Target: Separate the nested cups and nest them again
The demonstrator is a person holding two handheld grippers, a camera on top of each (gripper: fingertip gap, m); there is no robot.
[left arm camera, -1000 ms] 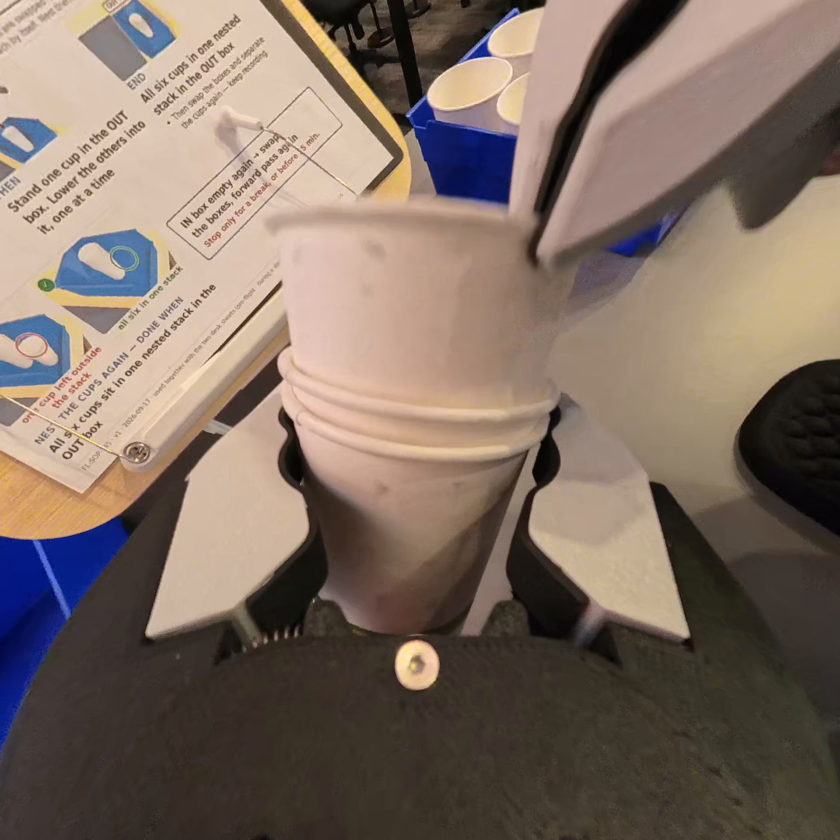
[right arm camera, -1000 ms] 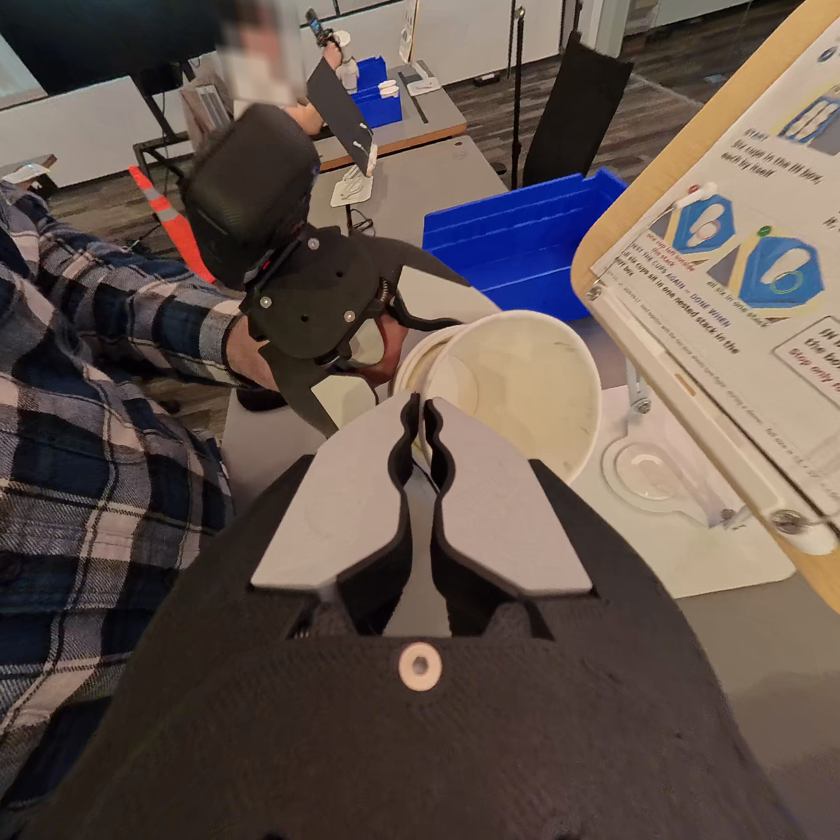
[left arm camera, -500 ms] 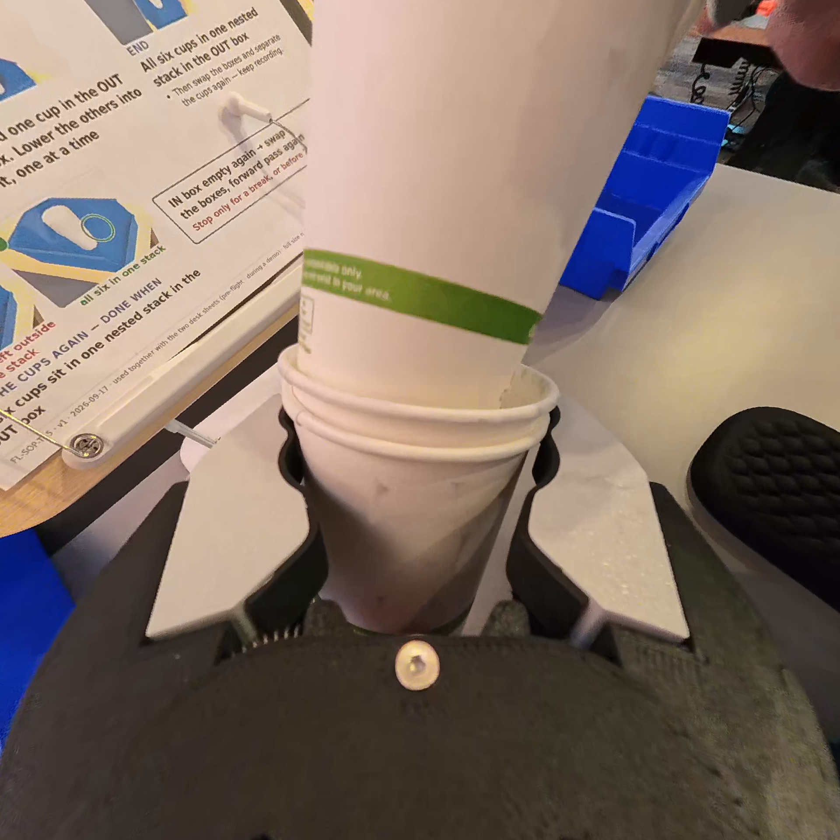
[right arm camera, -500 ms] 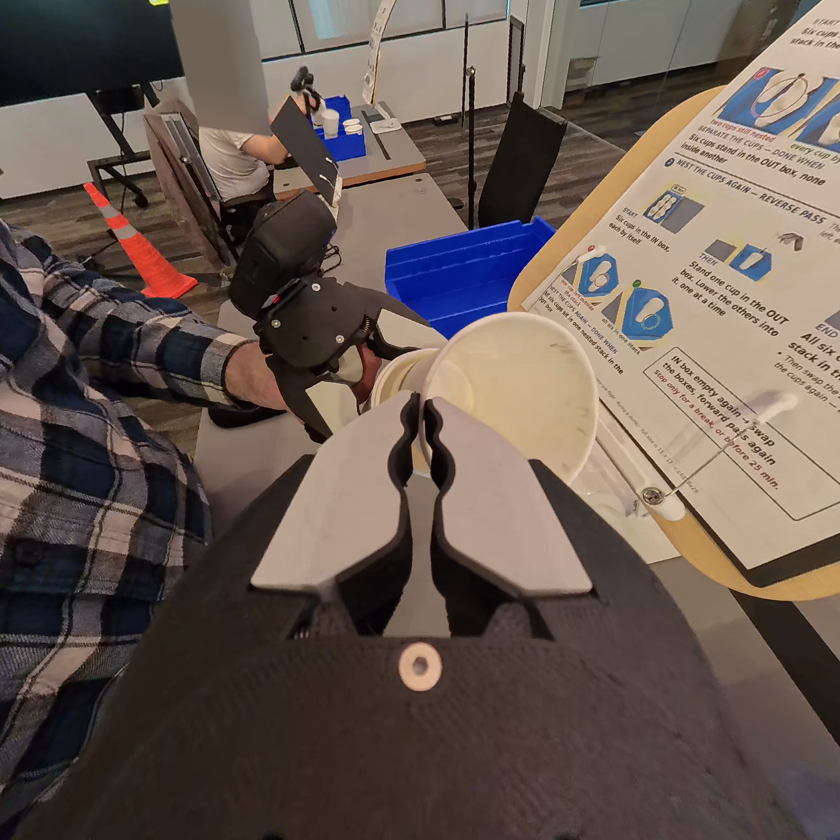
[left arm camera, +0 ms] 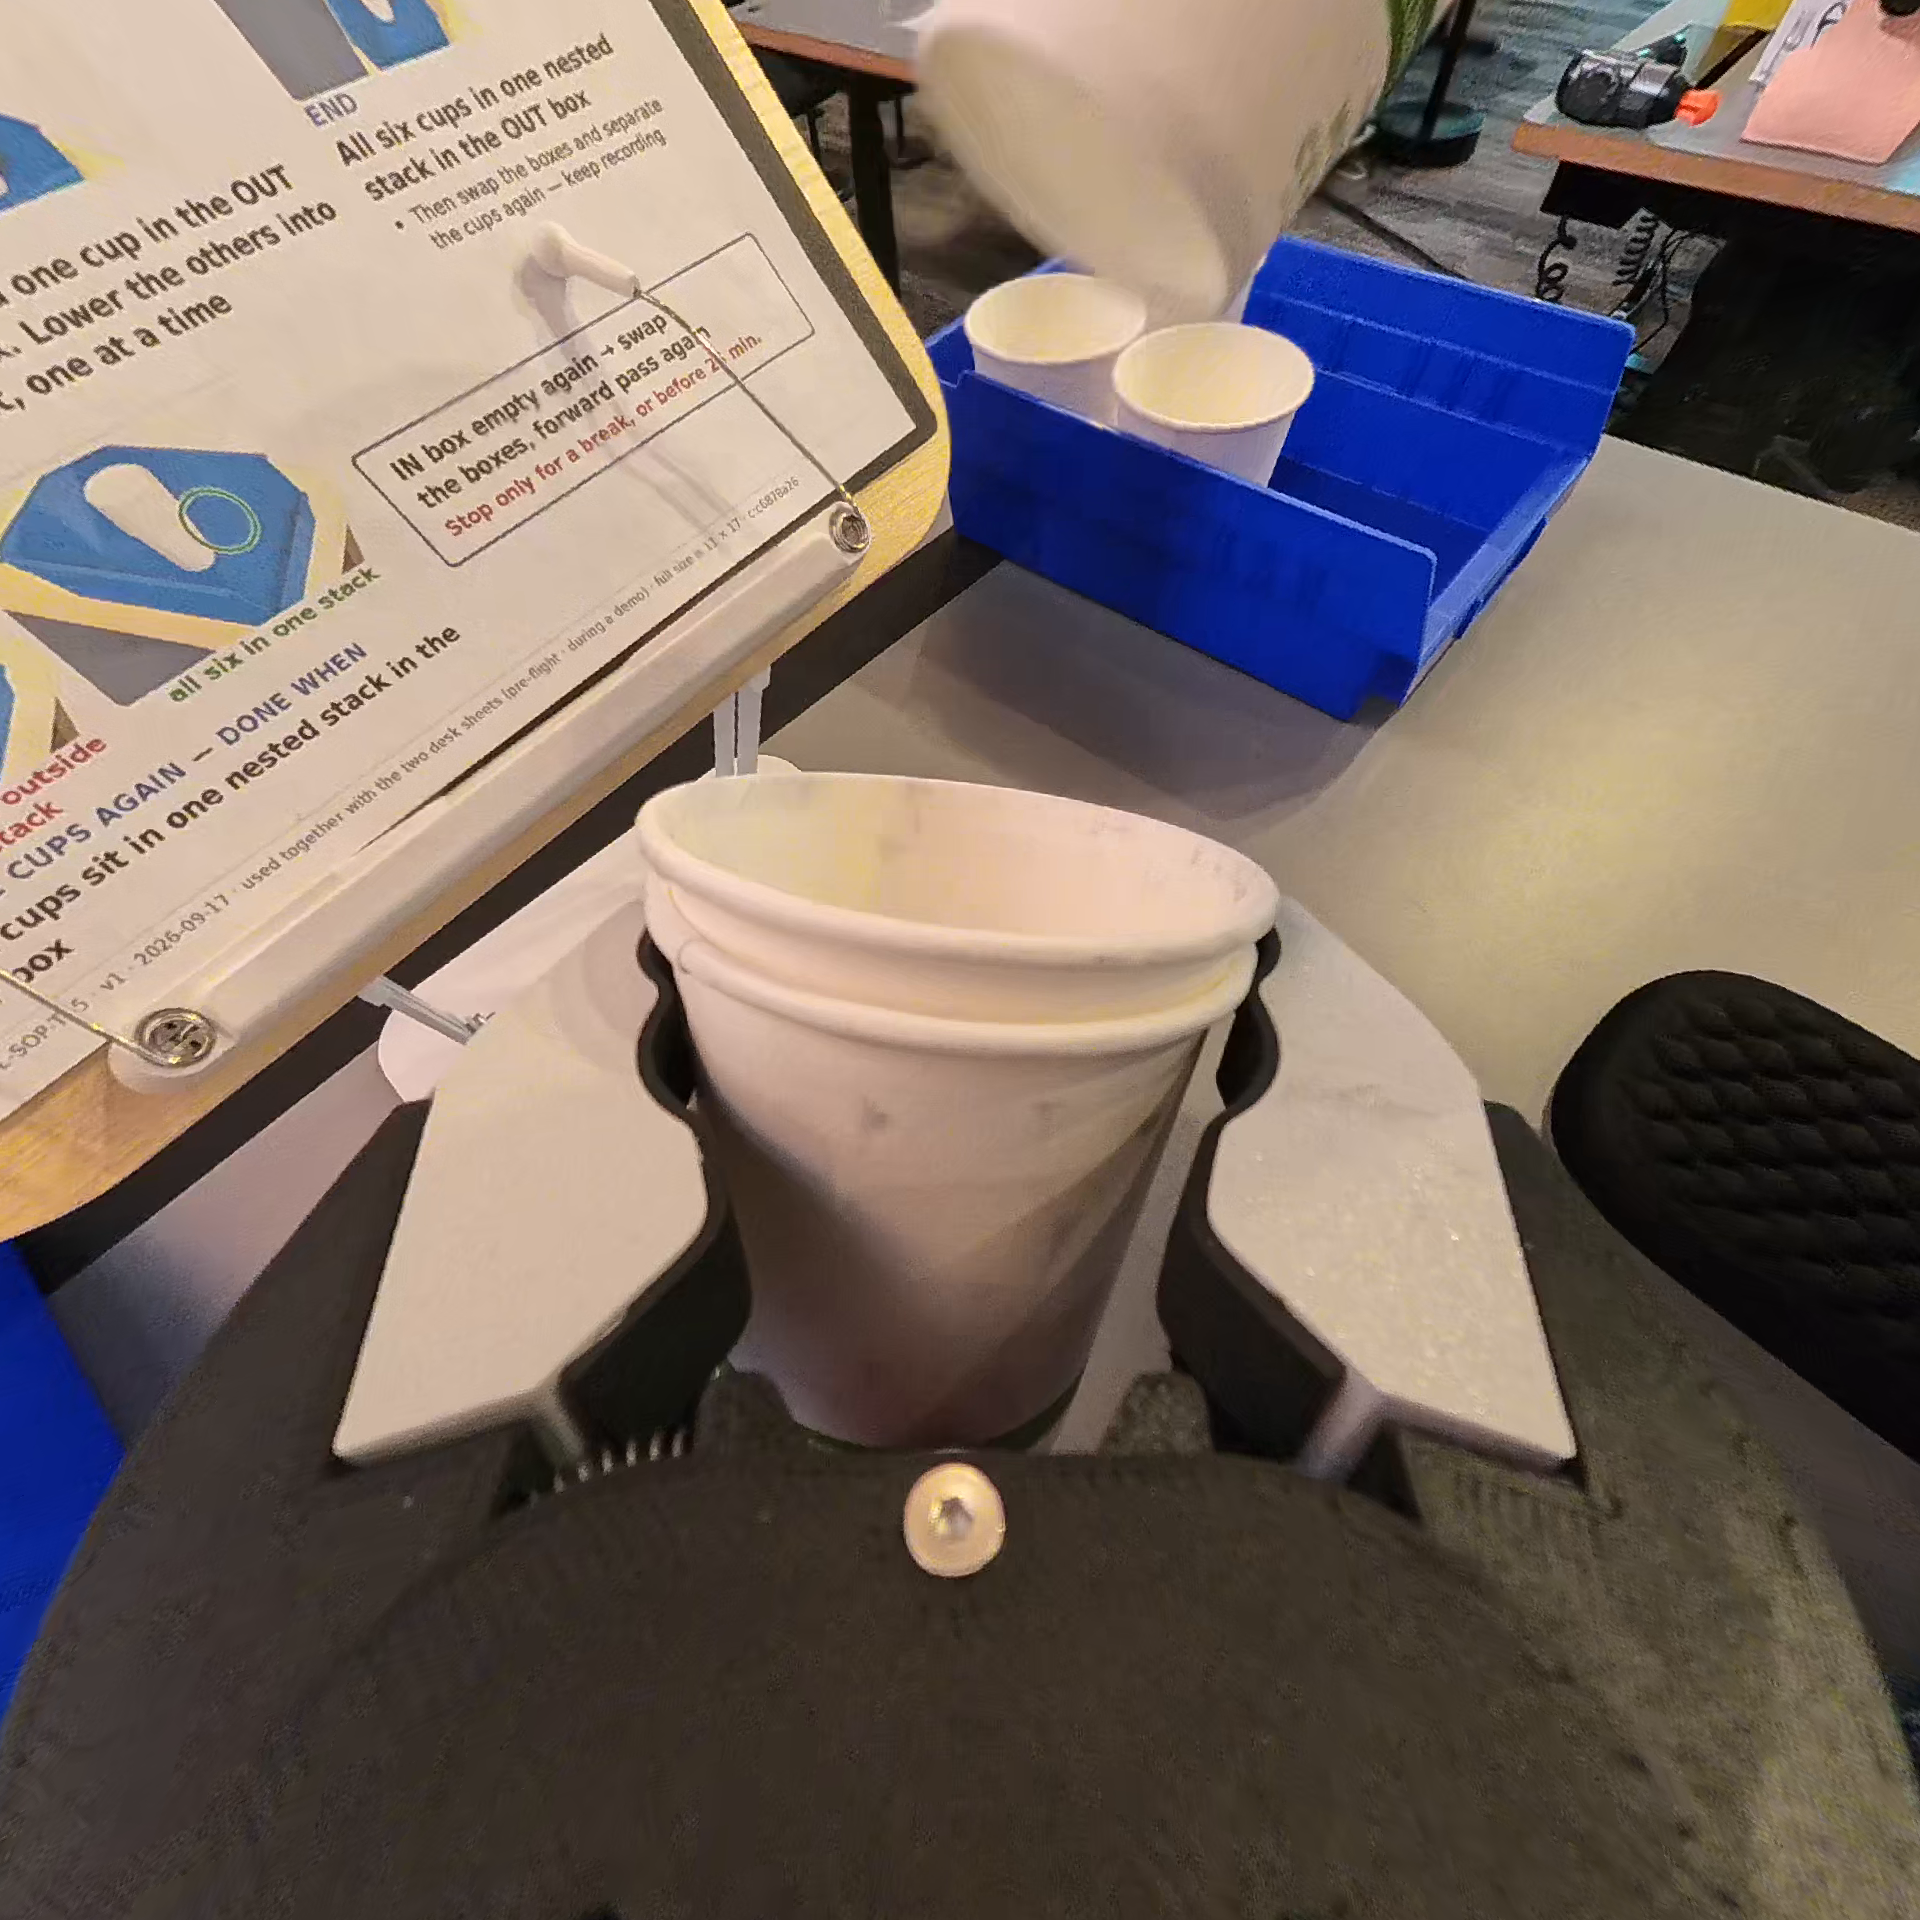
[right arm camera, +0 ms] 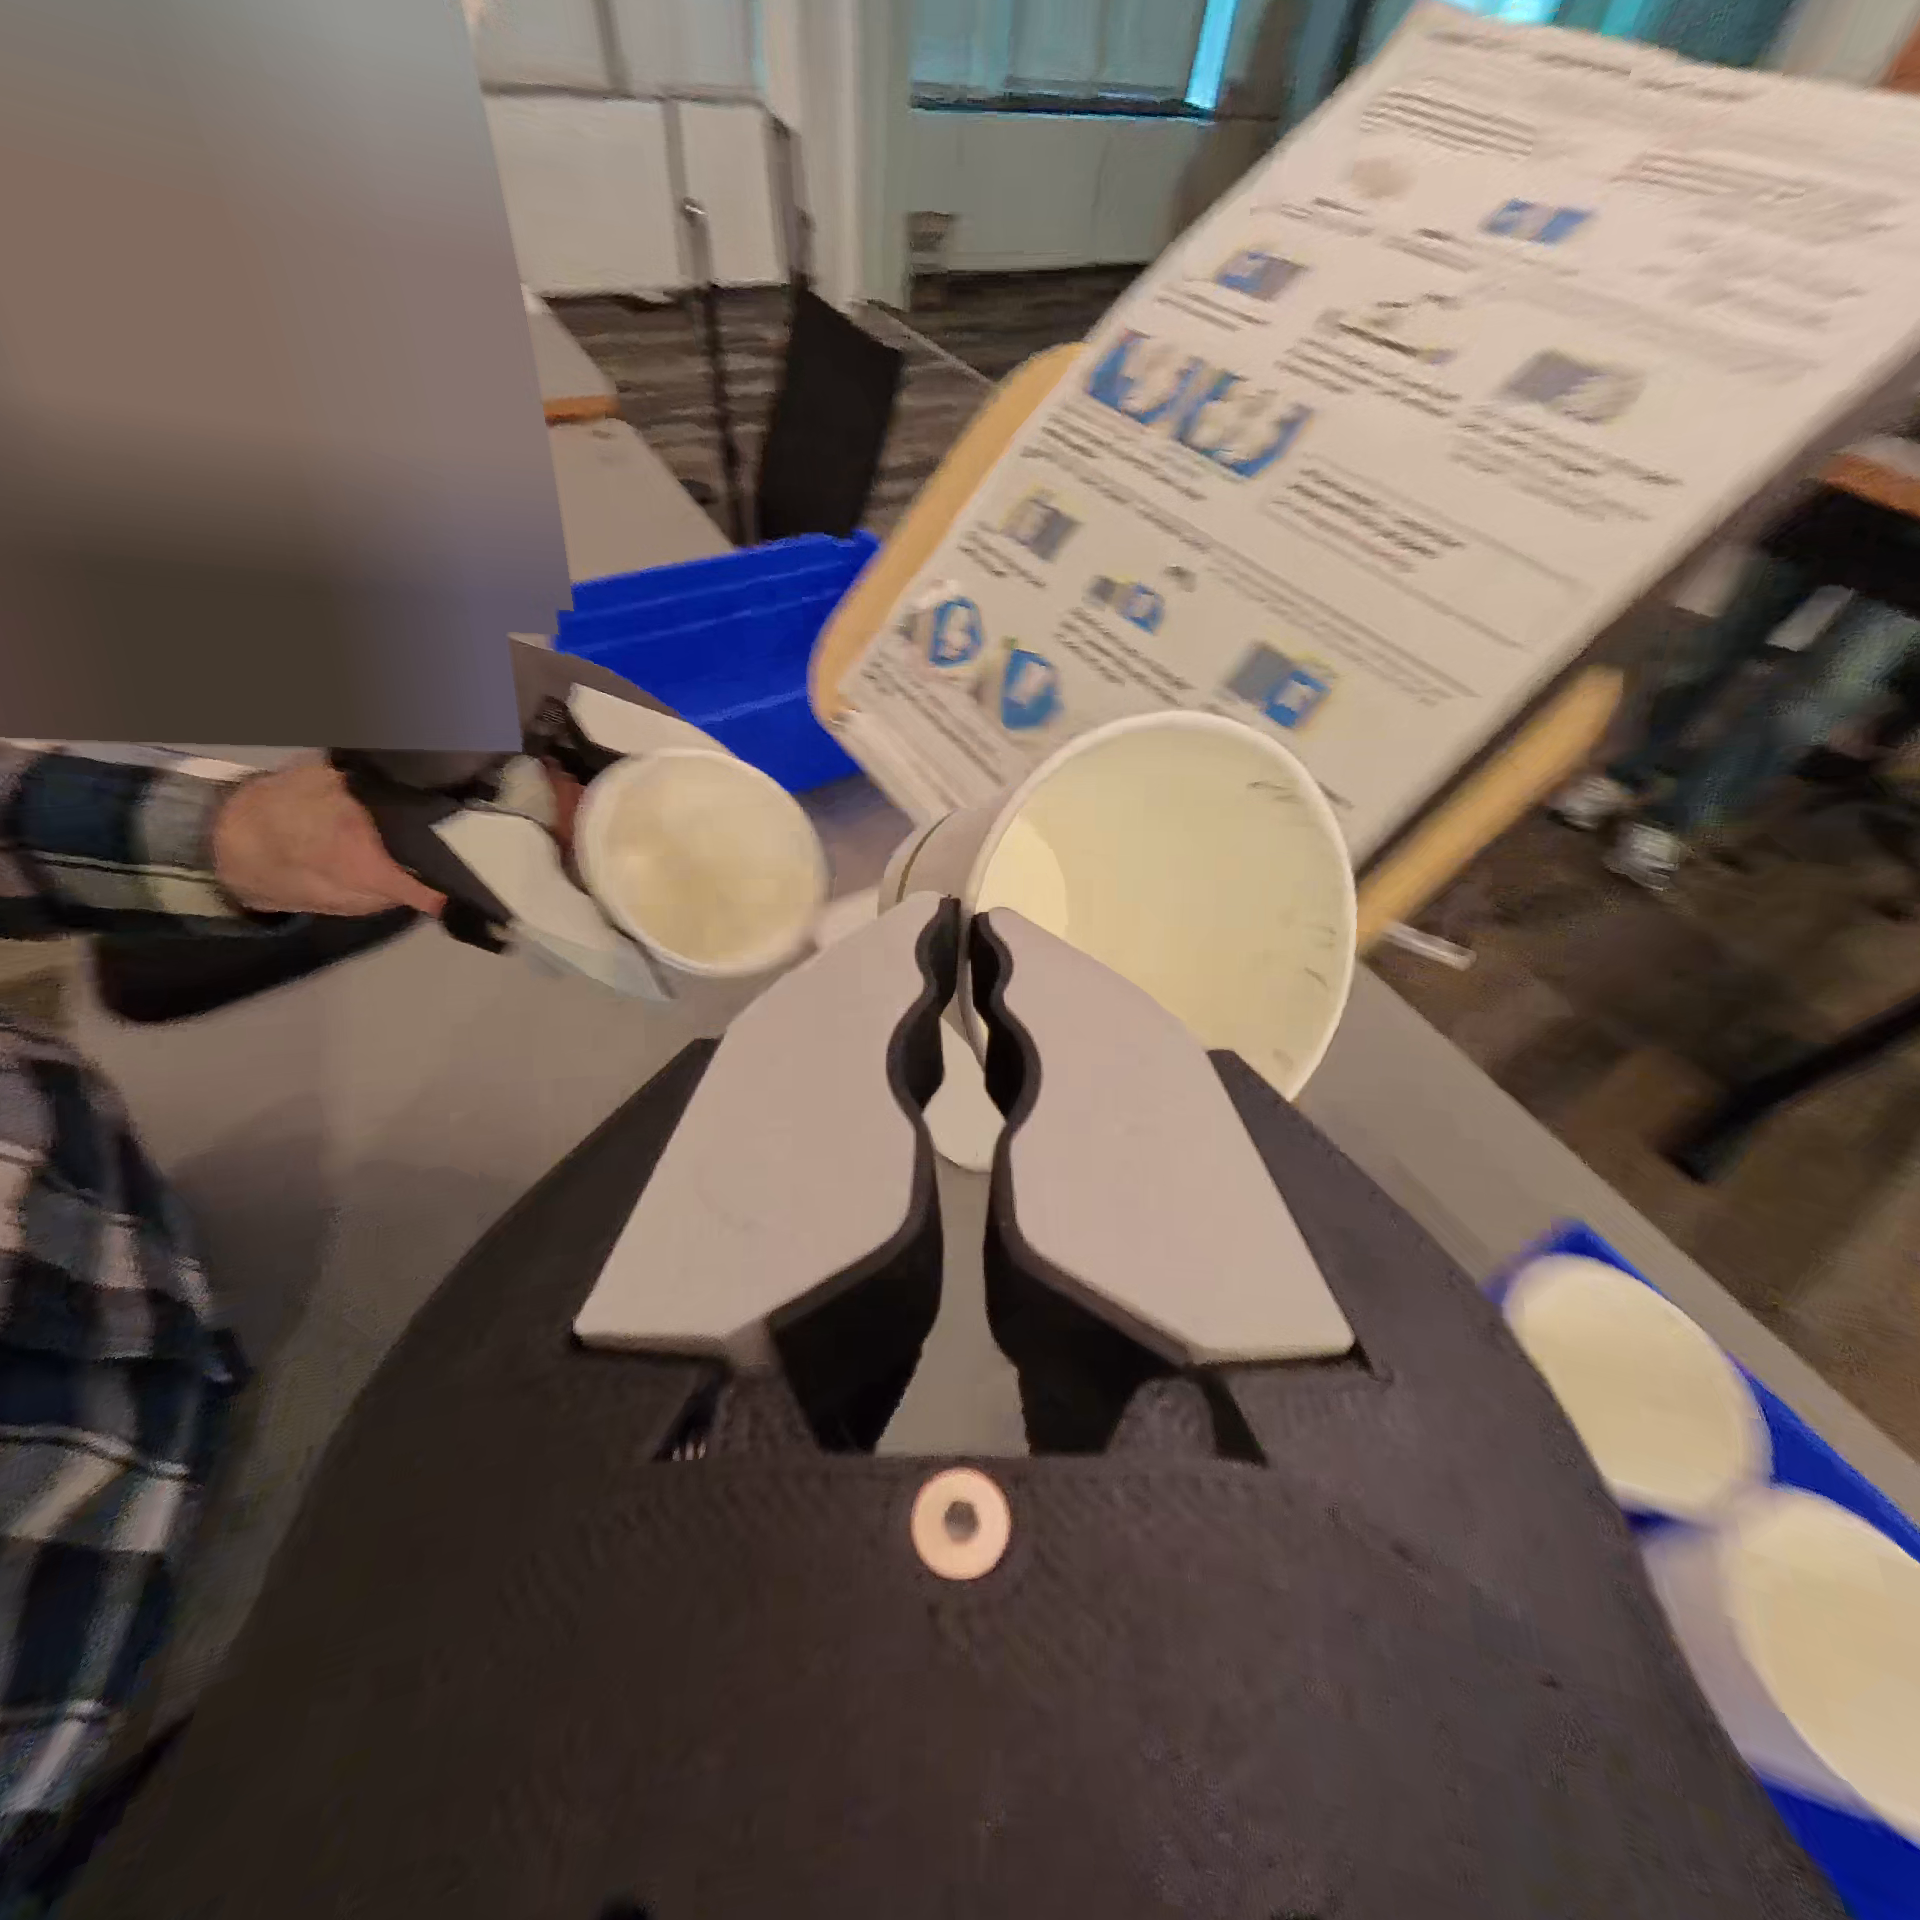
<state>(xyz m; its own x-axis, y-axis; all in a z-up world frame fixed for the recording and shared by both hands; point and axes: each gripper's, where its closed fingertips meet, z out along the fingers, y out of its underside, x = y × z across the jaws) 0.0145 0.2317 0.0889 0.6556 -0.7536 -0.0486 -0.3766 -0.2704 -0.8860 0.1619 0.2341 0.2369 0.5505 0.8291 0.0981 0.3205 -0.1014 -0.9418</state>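
My left gripper [left arm camera: 951,997] is shut on a stack of nested white paper cups [left arm camera: 935,1122]; its pads press the stack's sides just under the two rims that show. The stack and left gripper also show in the right wrist view [right arm camera: 707,862], held by a hand in a plaid sleeve. My right gripper [right arm camera: 961,925] is shut on the wall of a single white cup [right arm camera: 1164,894], which is free of the stack and tilted with its mouth towards the camera. That cup shows blurred at the top of the left wrist view [left arm camera: 1143,135], above a blue bin [left arm camera: 1195,582].
Two single white cups [left arm camera: 1049,332] [left arm camera: 1210,395] stand in the blue bin; they show at the lower right of the right wrist view [right arm camera: 1631,1382]. A second blue bin [right arm camera: 717,634] is behind the left gripper. A slanted instruction board [left arm camera: 416,416] stands at the left. A black chair [left arm camera: 1745,1164] is right. There is about 20 centimeters between the tips of the two grippers.
My right gripper has pulled the top cup out of the stack and carried it up and away to above the blue bin. The stack in my left gripper shows one rim fewer.
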